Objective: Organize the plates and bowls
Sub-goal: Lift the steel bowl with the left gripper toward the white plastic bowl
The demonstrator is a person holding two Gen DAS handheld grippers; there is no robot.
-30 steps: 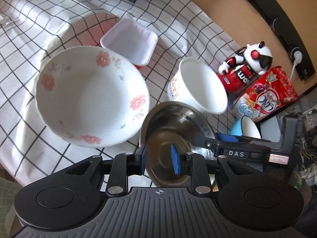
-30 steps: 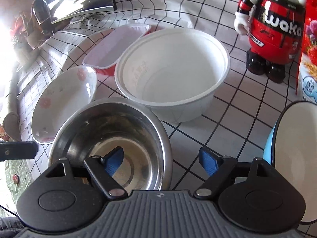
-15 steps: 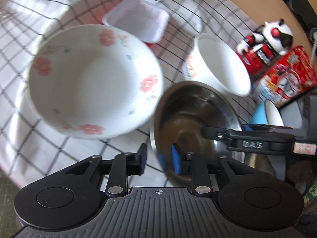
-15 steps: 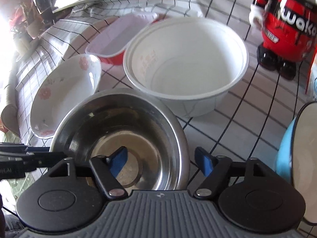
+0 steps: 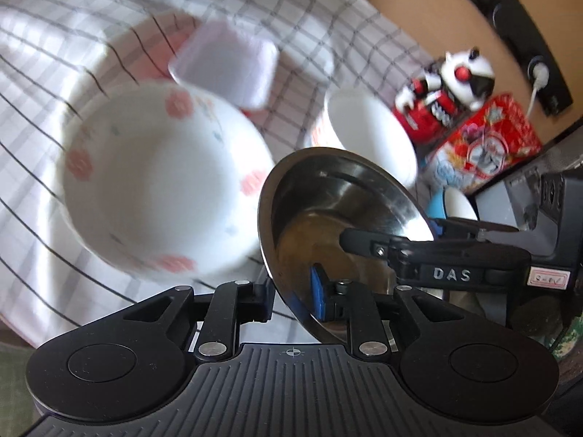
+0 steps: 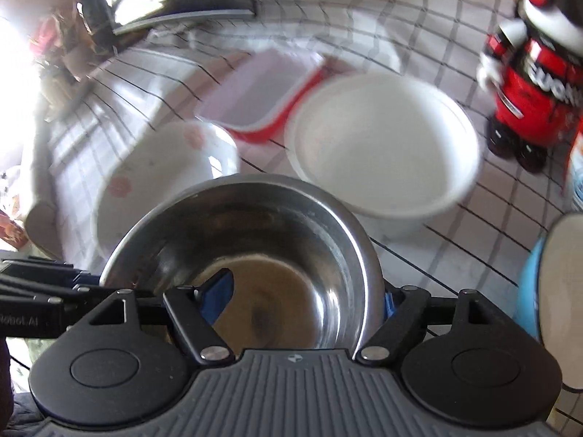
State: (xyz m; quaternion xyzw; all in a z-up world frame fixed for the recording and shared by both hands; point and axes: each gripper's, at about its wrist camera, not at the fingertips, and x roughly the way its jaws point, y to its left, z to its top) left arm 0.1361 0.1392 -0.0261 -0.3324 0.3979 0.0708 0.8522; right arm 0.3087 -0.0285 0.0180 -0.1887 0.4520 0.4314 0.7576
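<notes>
**Steel bowl gripped at two rims**

Left to right: one white floral ceramic bowl (image 5: 160,182), one pink-white rectangular plastic tray (image 5: 226,62), one round stainless steel bowl (image 5: 339,196) tilted above the checked tablecloth (image 5: 43,54), one plain white paper bowl (image 5: 368,134), one blue-sided bowl (image 6: 557,280). Left gripper (image 5: 291,287), jaws just narrowed, pinches the steel rim. Right gripper (image 6: 306,291) straddles the opposite wall, jaws just widening; contact unclear.

Ahead of the black left gripper (image 5: 291,291) with blue pads gleams a silver steel bowl (image 5: 328,196), left of it a white bowl (image 5: 160,182) with pink flowers, on a black-checked white cloth (image 5: 54,54).
</notes>
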